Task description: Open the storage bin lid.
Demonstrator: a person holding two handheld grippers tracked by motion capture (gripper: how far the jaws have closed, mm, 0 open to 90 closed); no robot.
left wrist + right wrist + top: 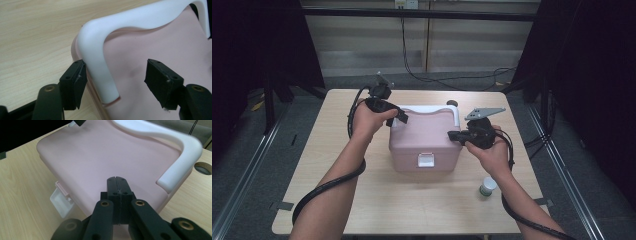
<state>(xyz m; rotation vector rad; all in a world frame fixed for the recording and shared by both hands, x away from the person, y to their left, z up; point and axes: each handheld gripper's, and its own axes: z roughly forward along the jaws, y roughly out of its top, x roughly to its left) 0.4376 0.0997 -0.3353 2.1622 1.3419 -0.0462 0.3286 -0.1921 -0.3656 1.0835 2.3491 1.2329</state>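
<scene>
the pink storage box point(424, 142) sits mid-bench point(377, 205). at its ten o'clock corner the left gripper point(115, 82) has its jaws apart around the white handle point(100, 65), unclamped, so it may slip. the right gripper point(117, 192), jaws together, presses the lid at three o'clock and could skid.

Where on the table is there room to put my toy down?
Bare wood lies left of the pink box and along the table's near edge. It's crowded right of the box, by the right gripper and small bottle.

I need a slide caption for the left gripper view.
Open left gripper straddles the white handle of a pink box.
</scene>
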